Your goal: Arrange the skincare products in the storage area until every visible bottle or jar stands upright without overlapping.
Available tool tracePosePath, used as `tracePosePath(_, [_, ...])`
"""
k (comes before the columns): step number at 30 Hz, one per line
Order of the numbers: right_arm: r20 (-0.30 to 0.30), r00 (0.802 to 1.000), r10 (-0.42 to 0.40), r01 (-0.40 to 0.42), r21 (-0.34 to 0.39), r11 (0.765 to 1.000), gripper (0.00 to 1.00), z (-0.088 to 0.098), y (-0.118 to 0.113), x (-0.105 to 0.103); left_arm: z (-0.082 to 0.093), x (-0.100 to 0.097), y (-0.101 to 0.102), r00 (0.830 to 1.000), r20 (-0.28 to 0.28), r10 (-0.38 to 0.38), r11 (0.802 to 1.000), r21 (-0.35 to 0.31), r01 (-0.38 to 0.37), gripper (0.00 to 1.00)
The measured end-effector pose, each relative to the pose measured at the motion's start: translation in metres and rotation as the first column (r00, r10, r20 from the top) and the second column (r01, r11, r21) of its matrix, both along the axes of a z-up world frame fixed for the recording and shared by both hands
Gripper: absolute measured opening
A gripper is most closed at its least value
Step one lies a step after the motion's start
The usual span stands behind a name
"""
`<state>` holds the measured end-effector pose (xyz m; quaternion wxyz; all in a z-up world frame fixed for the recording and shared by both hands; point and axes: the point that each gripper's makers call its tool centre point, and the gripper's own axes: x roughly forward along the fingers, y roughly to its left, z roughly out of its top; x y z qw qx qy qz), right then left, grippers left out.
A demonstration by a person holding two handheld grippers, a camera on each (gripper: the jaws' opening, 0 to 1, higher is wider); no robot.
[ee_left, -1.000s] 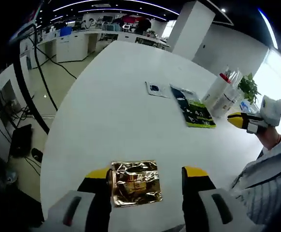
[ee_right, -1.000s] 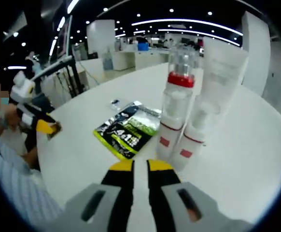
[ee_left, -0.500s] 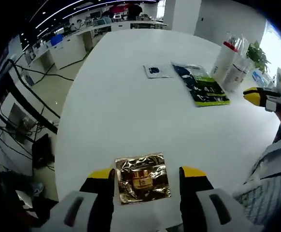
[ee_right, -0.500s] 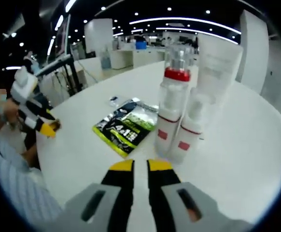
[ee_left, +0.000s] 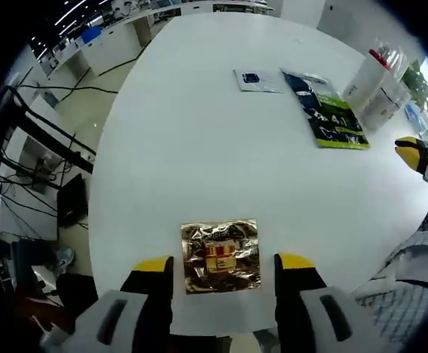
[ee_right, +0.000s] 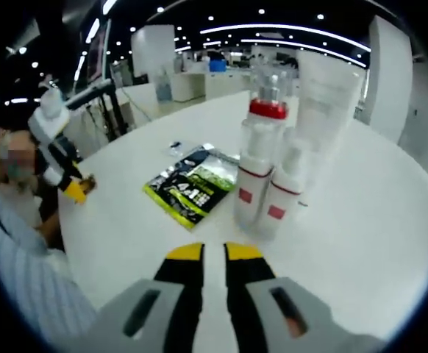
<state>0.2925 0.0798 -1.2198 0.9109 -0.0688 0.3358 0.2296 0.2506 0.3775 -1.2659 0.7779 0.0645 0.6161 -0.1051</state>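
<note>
Left tongs [ee_left: 223, 266] spread wide; right tongs [ee_right: 206, 254] nearly closed.

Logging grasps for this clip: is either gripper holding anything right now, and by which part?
Nothing is held. The left gripper is open astride the gold foil packet, which lies flat on the table; the right gripper is shut on nothing.

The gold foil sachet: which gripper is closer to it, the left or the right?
Left. The left gripper has its open fingers on either side of the gold foil sachet. The right gripper is far across the table, by the bottles.
</note>
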Motion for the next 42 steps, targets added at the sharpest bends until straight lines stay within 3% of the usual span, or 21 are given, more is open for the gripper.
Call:
tracePosePath(8, [-0.009, 0.999, -0.034, 0.034, -0.009, 0.999, 0.09, -0.002, -0.012, -0.008, 0.0, 0.002, 0.002, 1.0, -0.016, 0.014, 1.0, 0.006, -0.014, 0.5])
tracePosePath(10, [-0.012, 0.999, -0.038, 0.038, -0.011, 0.999, 0.09, -0.004, -0.015, -0.009, 0.001, 0.002, 0.002, 1.0, -0.016, 0.012, 1.0, 0.005, -0.011, 0.41])
tracePosePath(23, [-0.018, 0.998, -0.065, 0.065, -0.005, 0.998, 0.09, -0.006, -0.02, -0.011, 0.003, 0.0, -0.002, 0.999, -0.024, 0.021, 1.0, -0.001, -0.021, 0.4])
tracePosePath(28, [-0.011, 0.998, -0.069, 0.069, -0.003, 0.998, 0.09, -0.004, -0.021, -0.01, 0.007, -0.004, -0.004, 0.998, -0.054, 0.032, 0.999, -0.009, -0.032, 0.38])
tracePosePath(42, [-0.018, 0.995, -0.096, 0.096, -0.002, 0.995, 0.09, -0.006, -0.028, -0.012, 0.029, 0.009, -0.017, 0.998, -0.001, 0.059, 0.996, -0.067, -0.059, 0.37])
